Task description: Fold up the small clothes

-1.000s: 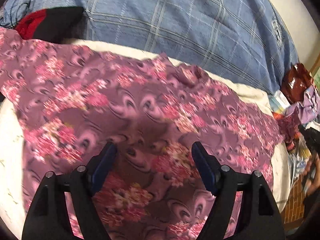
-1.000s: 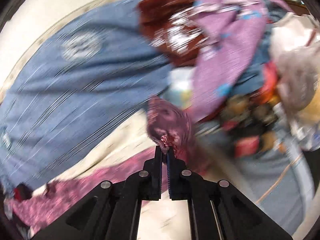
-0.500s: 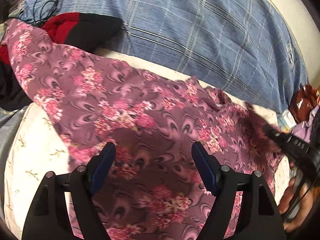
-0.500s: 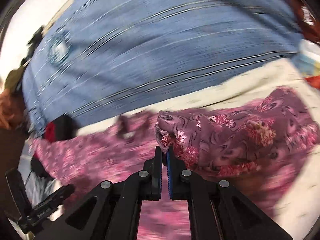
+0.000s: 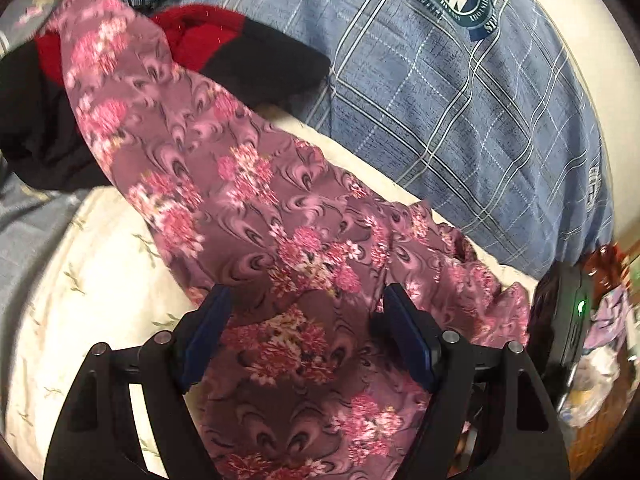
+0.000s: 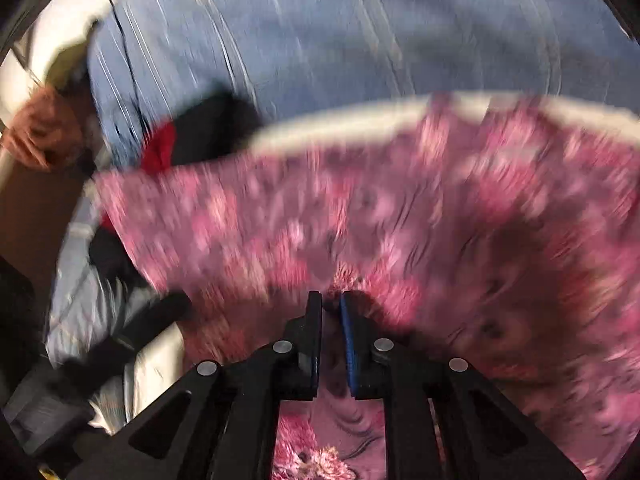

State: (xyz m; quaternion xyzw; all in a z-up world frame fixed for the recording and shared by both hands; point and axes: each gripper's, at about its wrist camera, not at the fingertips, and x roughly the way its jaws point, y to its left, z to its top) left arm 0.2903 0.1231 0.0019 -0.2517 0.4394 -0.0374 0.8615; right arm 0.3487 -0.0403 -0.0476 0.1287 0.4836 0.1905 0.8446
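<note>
Left wrist view: a mauve garment printed with pink flower clusters and dark swirls (image 5: 256, 208) lies spread across a cream bedsheet with small green sprigs (image 5: 80, 272), running from the upper left corner down to the lower right. The left gripper (image 5: 306, 316) hangs over the garment's lower part with its blue-padded jaws set wide apart and nothing pinched between them; the cloth lies flat beneath. Beyond the garment sits a red and black knitted item (image 5: 224, 52), partly covered by the garment's far end, and behind that a blue plaid blanket bearing a round green emblem (image 5: 460, 92). At the right edge a black device with a small green light (image 5: 568, 320) shows beside the garment's rumpled border.

In the right wrist view, heavily smeared by motion, the right gripper (image 6: 331, 308) points down at the same flowered garment (image 6: 400, 220). Its jaws have just been opening and now stand a narrow slit apart. A bit of the pink cloth seems to sit at the tips, though the blur hides whether the pads press it.
</note>
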